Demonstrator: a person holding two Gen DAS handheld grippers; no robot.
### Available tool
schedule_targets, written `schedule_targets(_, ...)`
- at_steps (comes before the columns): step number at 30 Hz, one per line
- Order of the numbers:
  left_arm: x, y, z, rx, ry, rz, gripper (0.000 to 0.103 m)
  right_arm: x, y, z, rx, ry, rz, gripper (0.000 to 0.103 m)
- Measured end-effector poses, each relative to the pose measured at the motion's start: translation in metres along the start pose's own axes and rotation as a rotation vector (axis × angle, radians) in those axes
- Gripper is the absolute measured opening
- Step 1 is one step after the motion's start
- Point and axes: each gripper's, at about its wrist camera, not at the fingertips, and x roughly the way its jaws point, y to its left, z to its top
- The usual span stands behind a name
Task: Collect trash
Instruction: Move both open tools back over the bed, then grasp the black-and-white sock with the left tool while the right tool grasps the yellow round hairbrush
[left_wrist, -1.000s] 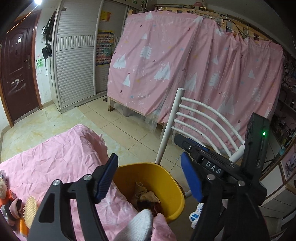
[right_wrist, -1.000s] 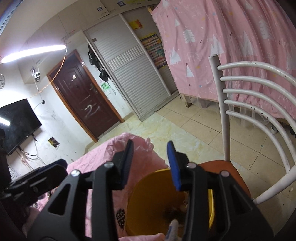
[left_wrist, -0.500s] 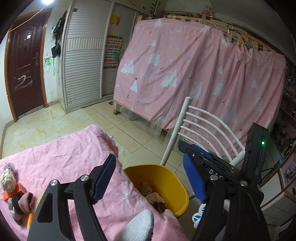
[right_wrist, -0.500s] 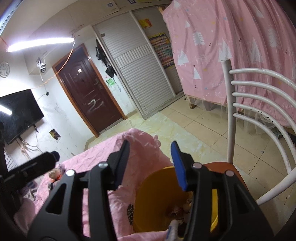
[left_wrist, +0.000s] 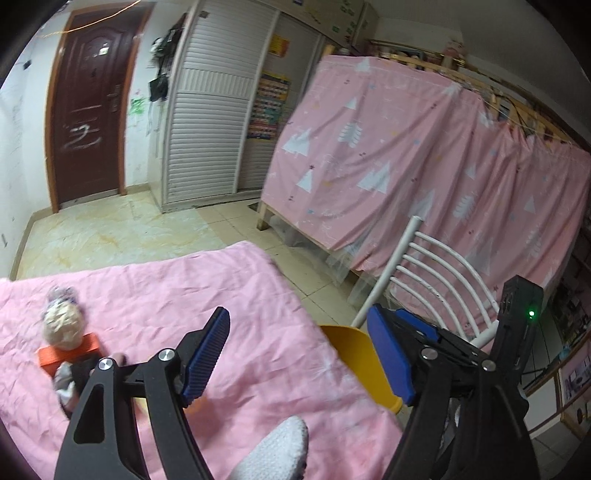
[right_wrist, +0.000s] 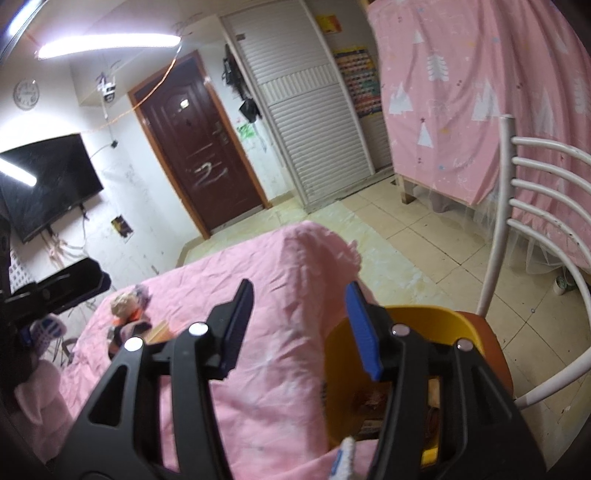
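Pink cloth (left_wrist: 207, 295) covers the worktop that fills the foreground of a tiled bedroom, with a dark red door (left_wrist: 88, 122), a white slatted wardrobe (left_wrist: 218, 136) and a pink curtain printed with white trees (left_wrist: 424, 177) behind it. Above the cloth, the left claw (left_wrist: 295, 360) hangs with its blue-padded fingers (left_wrist: 207, 354) spread wide, holding nothing and touching nothing. Trash lies near the worktop's left edge: a crumpled, blurred bundle (left_wrist: 61, 325) resting against an orange box (left_wrist: 70, 352), with darker scraps (left_wrist: 74, 376) just beside it, partly hidden behind the claw's black frame. At the worktop's right edge stands a yellow bin (right_wrist: 402, 321), set on the brown seat of a white-railed chair (right_wrist: 535, 192); brownish trash (right_wrist: 373, 402) lies in its bottom. The right claw (right_wrist: 299, 328) is poised at that same edge, its fingers also wide apart and empty, one pad over the pink cloth, the other over the bin's near rim. Whether that pad touches the rim cannot be told. A dark television (right_wrist: 48, 184) hangs on the wall left of the door.
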Motion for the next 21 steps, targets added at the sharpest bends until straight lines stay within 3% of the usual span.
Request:
schedule_targets(11,-0.036,0.062,-0.004,-0.058,-0.028,0.107,0.073,0.028,0.058,-0.006,-0.102,0.086,0.053,0.062)
schedule_targets(14,-0.041,0.078,-0.005,-0.089,-0.017,0.136,0.074,0.036,0.073,-0.009,-0.127,0.111,0.072,0.071)
schedule_targets(21,-0.044,0.111,-0.013,-0.143,0.020,0.216,0.074,0.051,0.101,-0.017,-0.172,0.161,0.086,0.076)
